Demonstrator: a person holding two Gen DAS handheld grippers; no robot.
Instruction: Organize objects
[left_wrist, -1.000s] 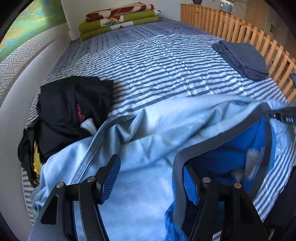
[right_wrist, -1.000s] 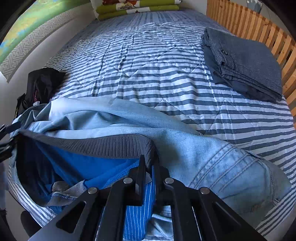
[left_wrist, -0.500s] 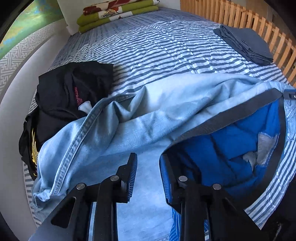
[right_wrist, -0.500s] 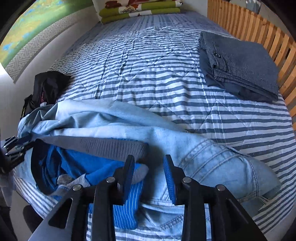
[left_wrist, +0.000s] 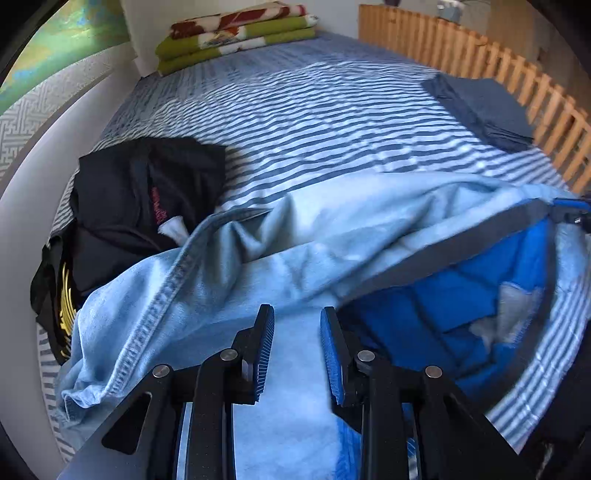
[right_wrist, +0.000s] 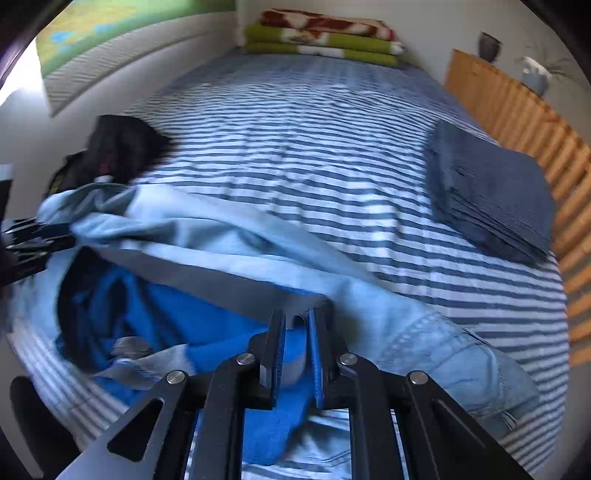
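You have a bedspread (left_wrist: 314, 122) in blue-and-white stripes filling most of both views. Low in the frame, your denim jacket (left_wrist: 229, 280) reads pale washed blue, with a bright royal-blue lining (left_wrist: 461, 295) and a dark grey ribbed band (left_wrist: 461, 254) along its edge. At the left, the black clothes (left_wrist: 140, 206) carry pink-red lettering and a yellow print. Upper middle: folded blankets (left_wrist: 236, 33), lime green with red, brown and cream. Right side: a folded dark slate-blue cloth (right_wrist: 487, 192), finely striped. Far right, an orange-toned wooden slatted rail (left_wrist: 480, 59). Upper left, a green, yellow and blue wall picture (right_wrist: 122, 26).
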